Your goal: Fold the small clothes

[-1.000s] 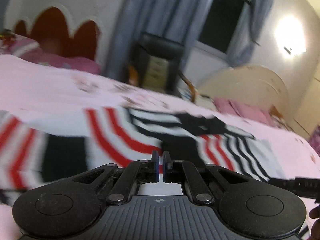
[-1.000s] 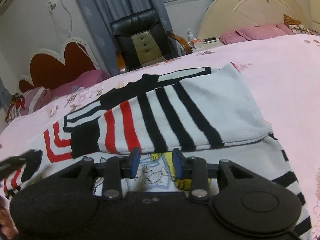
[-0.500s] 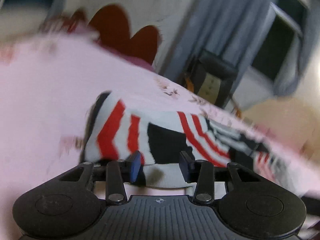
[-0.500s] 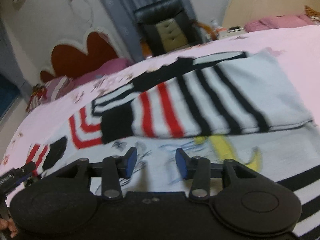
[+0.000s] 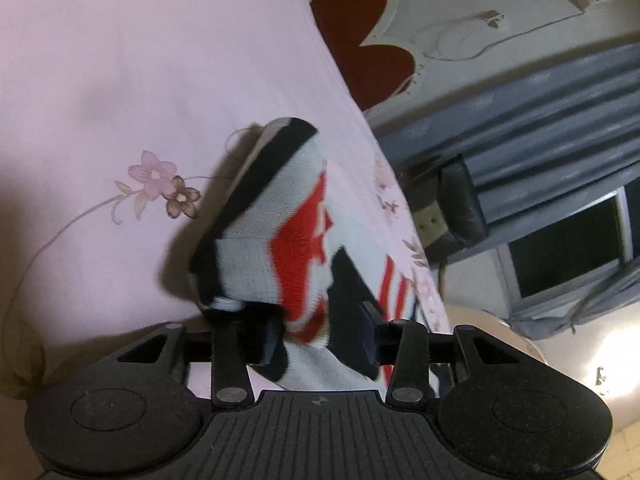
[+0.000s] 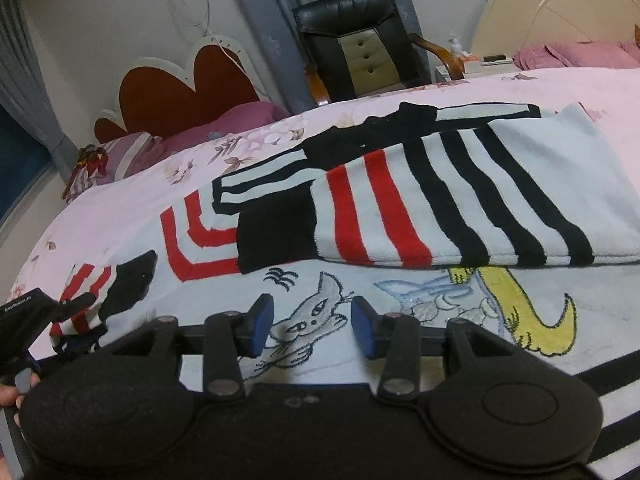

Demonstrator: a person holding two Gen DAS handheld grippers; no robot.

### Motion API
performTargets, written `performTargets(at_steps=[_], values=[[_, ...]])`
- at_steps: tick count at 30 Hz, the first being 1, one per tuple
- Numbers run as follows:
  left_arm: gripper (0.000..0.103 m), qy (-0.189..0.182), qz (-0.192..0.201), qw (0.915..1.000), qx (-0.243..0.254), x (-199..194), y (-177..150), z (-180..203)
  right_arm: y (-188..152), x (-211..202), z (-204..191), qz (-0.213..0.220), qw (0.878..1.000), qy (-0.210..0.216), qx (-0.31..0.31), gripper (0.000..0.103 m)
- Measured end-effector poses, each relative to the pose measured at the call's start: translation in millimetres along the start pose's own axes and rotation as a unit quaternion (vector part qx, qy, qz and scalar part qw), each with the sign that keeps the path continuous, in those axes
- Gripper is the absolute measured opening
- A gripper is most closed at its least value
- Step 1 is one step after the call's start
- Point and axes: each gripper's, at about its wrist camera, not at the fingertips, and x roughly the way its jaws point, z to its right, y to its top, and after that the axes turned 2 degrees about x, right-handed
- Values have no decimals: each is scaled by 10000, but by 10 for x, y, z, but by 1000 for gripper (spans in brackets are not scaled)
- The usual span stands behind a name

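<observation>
A small white sweater (image 6: 400,296) with black and red stripes and a cat print lies flat on the pink bed. One sleeve (image 6: 460,200) is folded across its body. The other sleeve (image 5: 280,248) stretches out to the left, and its striped cuff (image 6: 92,292) is bunched at my left gripper (image 5: 320,334). That gripper is rolled to one side, with its jaws apart around the cuff end. The fabric sits between the pads, and no squeeze on it shows. My right gripper (image 6: 312,328) hovers open over the cat print with nothing between its fingers.
The pink flowered bedsheet (image 5: 120,80) spreads wide to the left of the sleeve. A red heart-shaped headboard (image 6: 180,92) and pillows are at the far left. A black chair (image 6: 356,40) and a second bed's cream headboard (image 6: 560,8) stand beyond. A person's fingers (image 6: 8,396) show at the lower left.
My left gripper went from shut to open, swung left along the sleeve to its cuff and rolled over. The right gripper opened a little and slid left over the cat print.
</observation>
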Motion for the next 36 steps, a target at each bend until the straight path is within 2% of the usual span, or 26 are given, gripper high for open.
performTargets(at_steps=[2,6,8,11,13,14,17,20,22,23,24,27,32,36], values=[[42,5,43,9999,154,-77,-50,4,26,24,-12,3,9995,220,218,43],[42,37,311,9975,641,-394,-104,16,84,195,-213,-61,9931,1041,541,39],[42,79,440,9953,853,-579,-31,-27,86,362,-376,-237,9879,1386,650,36],[43,474,638,9889,1255,-747,115,-113,66,589,-571,-471,9768,1868,932,36],[43,806,697,9832,1483,-783,194,-153,30,737,-692,-604,9708,2038,1116,36],[43,825,700,9830,1480,-812,230,-192,14,812,-730,-702,9680,2084,1210,36],[43,808,766,9840,1393,-894,294,-260,-53,1057,-818,-1120,9564,2186,1583,36],[43,733,747,9854,1339,-929,311,-299,-99,1115,-914,-1123,9550,2217,1618,36],[43,707,710,9864,1302,-918,284,-337,-111,1173,-961,-1244,9513,2273,1668,33],[43,723,709,9863,1303,-918,273,-344,-119,1197,-1002,-1310,9508,2274,1645,27],[43,741,709,9860,1314,-919,267,-346,-122,1196,-1058,-1297,9550,2208,1494,16],[43,775,700,9844,1415,-798,251,-335,-136,1186,-1181,-1222,9681,1906,1073,6],[43,789,611,9798,1731,-715,205,-227,-58,954,-1160,-743,9802,1759,526,5],[43,366,326,9716,2314,-583,79,14,142,595,-1018,9,9890,1472,124,4]])
